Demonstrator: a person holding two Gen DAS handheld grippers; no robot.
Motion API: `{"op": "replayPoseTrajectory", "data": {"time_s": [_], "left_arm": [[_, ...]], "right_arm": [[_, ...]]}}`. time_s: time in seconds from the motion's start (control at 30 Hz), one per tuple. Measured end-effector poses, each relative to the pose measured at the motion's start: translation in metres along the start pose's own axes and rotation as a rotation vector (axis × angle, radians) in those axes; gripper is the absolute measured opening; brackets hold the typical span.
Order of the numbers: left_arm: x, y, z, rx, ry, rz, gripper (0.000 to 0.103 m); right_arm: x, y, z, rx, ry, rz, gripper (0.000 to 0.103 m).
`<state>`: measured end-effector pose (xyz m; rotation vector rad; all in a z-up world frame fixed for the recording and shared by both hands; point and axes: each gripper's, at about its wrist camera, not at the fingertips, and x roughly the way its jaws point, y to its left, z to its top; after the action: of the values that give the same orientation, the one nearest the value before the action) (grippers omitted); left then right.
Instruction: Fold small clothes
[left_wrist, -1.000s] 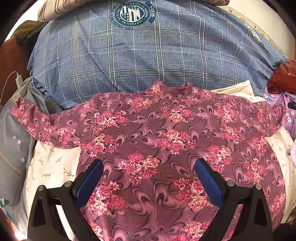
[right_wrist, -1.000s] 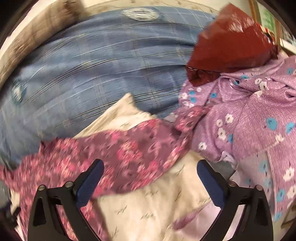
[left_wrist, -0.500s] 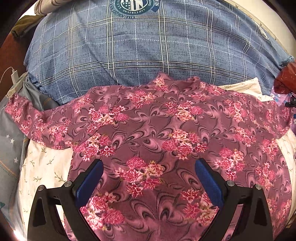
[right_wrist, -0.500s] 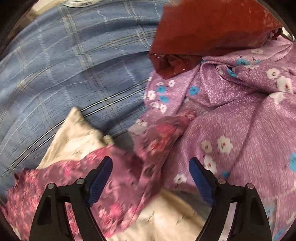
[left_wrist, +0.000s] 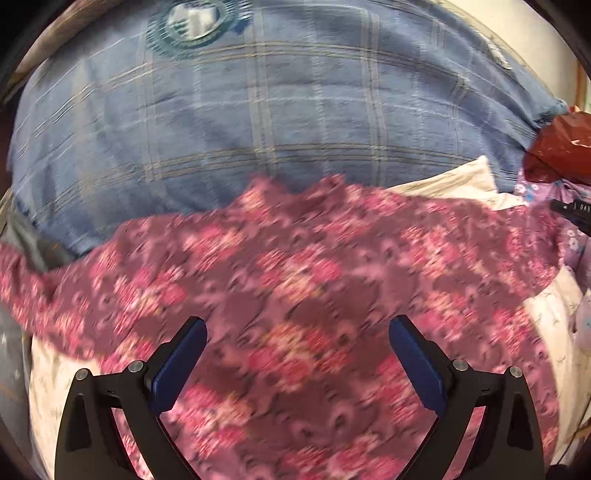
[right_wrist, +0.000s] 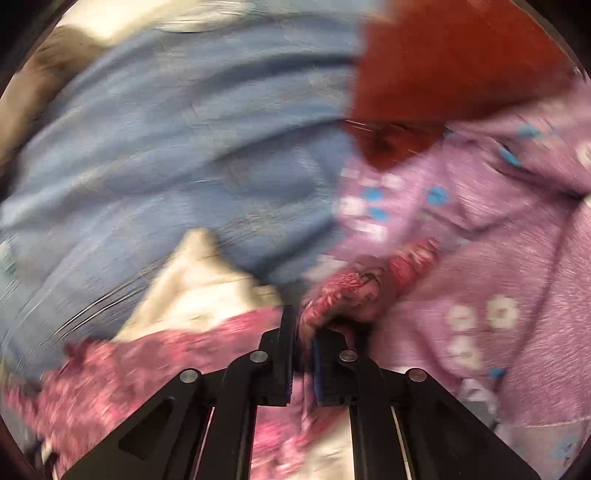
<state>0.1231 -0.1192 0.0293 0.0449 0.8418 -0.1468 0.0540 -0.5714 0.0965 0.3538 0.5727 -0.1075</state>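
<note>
One right gripper pinching floral shirt sleeve

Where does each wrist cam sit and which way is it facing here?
Left wrist: on the left gripper, angled down across the maroon floral shirt toward the blue plaid quilt; only its open blue-padded fingers show.
Right wrist: on the right gripper, facing the shirt's sleeve and the lilac flowered garment; fingers shut on the sleeve.
Shared: shirt, quilt, lilac garment, red bag.
</note>
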Motion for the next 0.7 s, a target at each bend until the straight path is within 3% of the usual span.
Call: {"op": "replayPoseTrajectory", "data": {"time_s": [0.13, 0.23, 0.33, 0.37, 0.4, 0.43, 0.47, 0.57, 0.7], "left_arm": [[0.001, -0.02, 0.03, 0.014, -0.002, -0.071, 0.099], [0.0, -0.038, 0.053, 0.063, -0.009, -0.1, 0.099], [-0.004, -0.058, 0.068, 0.125, -0.038, -0.101, 0.099], [-0.007, -0.066, 0.072, 0.146, -0.047, -0.105, 0.099], [-0.01, -0.071, 0.074, 0.158, -0.052, -0.11, 0.099], [-0.012, -0.076, 0.075, 0.174, -0.056, -0.114, 0.099], [-0.014, -0.083, 0.077, 0.196, -0.061, -0.118, 0.099], [-0.021, -0.097, 0.075, 0.232, -0.084, -0.125, 0.099], [-0.024, -0.106, 0.071, 0.235, -0.078, -0.144, 0.099]], "right_arm": [[-0.021, 0.049, -0.021, -0.149, -0.005, 0.188, 0.004], [-0.024, 0.085, -0.045, -0.233, 0.043, 0.289, 0.004], [-0.024, 0.099, -0.06, -0.225, 0.066, 0.27, 0.005], [-0.027, 0.094, -0.06, -0.187, 0.039, 0.253, 0.014], [-0.029, 0.087, -0.058, -0.152, 0.023, 0.215, 0.049], [-0.031, 0.075, -0.052, -0.107, 0.006, 0.169, 0.068], [-0.032, 0.064, -0.047, -0.076, -0.017, 0.142, 0.08], [-0.035, 0.037, -0.033, -0.017, -0.019, 0.039, 0.08], [-0.033, 0.004, -0.021, 0.034, -0.013, -0.032, 0.079]]}}
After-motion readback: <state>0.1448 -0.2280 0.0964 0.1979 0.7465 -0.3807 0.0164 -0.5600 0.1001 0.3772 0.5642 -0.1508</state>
